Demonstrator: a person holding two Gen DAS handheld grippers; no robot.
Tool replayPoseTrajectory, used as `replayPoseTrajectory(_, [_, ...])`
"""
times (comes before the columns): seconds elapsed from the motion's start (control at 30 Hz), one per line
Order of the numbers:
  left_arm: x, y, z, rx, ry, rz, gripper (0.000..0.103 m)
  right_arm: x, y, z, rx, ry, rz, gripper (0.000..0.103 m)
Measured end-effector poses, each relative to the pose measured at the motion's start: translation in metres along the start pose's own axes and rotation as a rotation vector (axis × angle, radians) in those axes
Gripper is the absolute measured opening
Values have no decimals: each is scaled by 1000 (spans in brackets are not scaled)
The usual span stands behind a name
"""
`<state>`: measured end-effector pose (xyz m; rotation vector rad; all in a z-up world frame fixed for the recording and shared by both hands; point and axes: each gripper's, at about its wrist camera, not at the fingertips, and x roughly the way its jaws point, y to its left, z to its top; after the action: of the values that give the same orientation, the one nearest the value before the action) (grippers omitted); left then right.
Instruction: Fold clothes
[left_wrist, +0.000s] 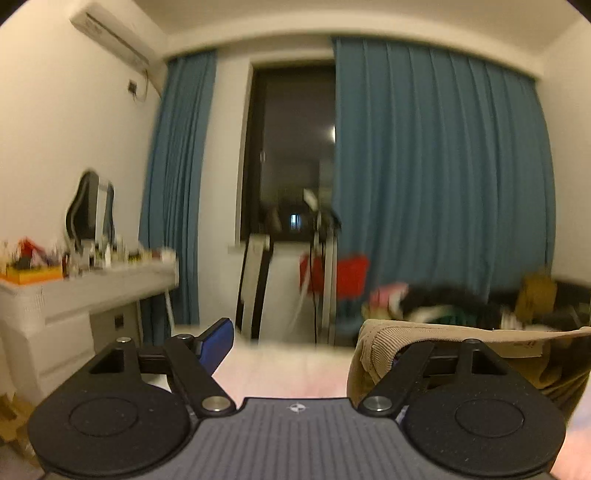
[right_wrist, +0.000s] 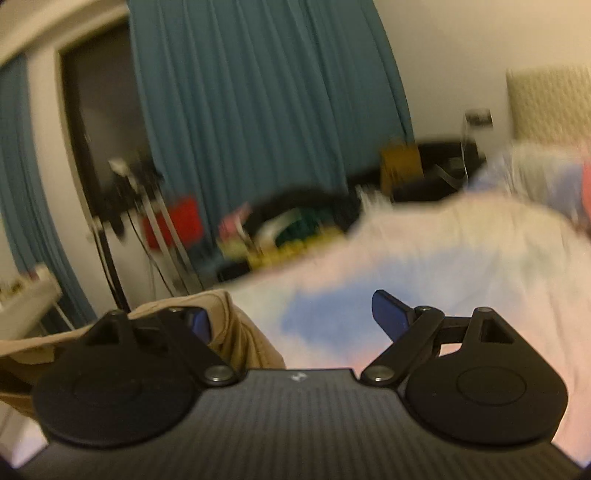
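Observation:
A tan corduroy garment (left_wrist: 461, 354) lies bunched on the bed at the lower right of the left wrist view, draped over the right finger of my left gripper (left_wrist: 306, 343), whose jaws stand wide apart; its left blue finger (left_wrist: 218, 343) is bare. In the right wrist view the same tan garment (right_wrist: 236, 332) covers the left finger of my right gripper (right_wrist: 295, 317), also open wide. Its right blue finger (right_wrist: 389, 314) is free above the bedsheet. Both views are blurred.
A pink, white and blue bedsheet (right_wrist: 424, 266) covers the bed. A pile of mixed clothes (left_wrist: 436, 302) lies at the bed's far end. A white dresser (left_wrist: 74, 295) with clutter stands left, teal curtains (left_wrist: 443, 184) and a dark window behind.

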<state>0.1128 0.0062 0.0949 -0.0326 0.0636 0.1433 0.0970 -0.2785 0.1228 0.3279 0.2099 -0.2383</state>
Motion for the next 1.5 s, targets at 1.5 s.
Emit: replayPoseTrajectory(1.5, [129,9,174,-72,-53,-124,90,40,65,171,-12,-142,170,87])
